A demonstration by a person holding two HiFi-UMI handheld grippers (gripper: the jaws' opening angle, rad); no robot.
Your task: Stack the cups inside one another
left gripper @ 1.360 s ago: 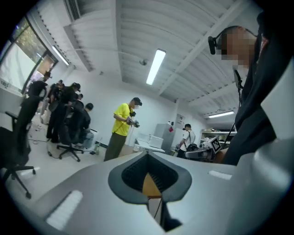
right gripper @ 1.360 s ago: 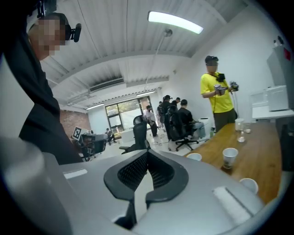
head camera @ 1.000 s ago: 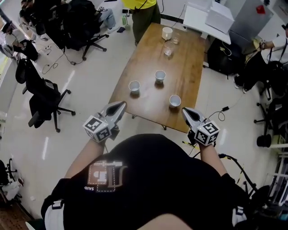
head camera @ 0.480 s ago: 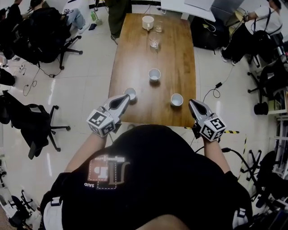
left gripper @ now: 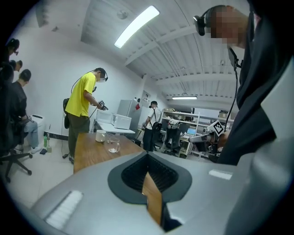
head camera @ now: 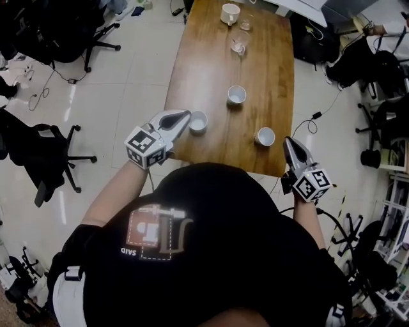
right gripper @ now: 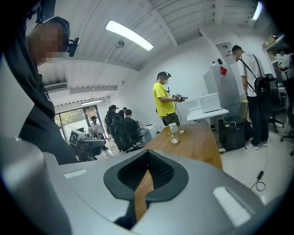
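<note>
Now my left gripper [head camera: 182, 116] is clenched on nothing, its tip just beside a small white cup [head camera: 198, 121] near the brown wooden table's [head camera: 204, 51] left edge. My right gripper [head camera: 289, 142], also clenched and empty, is near a second white cup [head camera: 264, 136]. A third white cup [head camera: 236, 95] stands farther along, between them.

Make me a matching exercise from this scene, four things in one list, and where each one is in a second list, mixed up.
Things:
1. left gripper
2. right gripper
3. white mug
4. middle cup

Places:
A. far end of the table, by the glasses
B. by the table's near right corner
C. next to the left-edge cup
D. around the table's centre

Pairs: 1-C, 2-B, 3-A, 4-D
</note>
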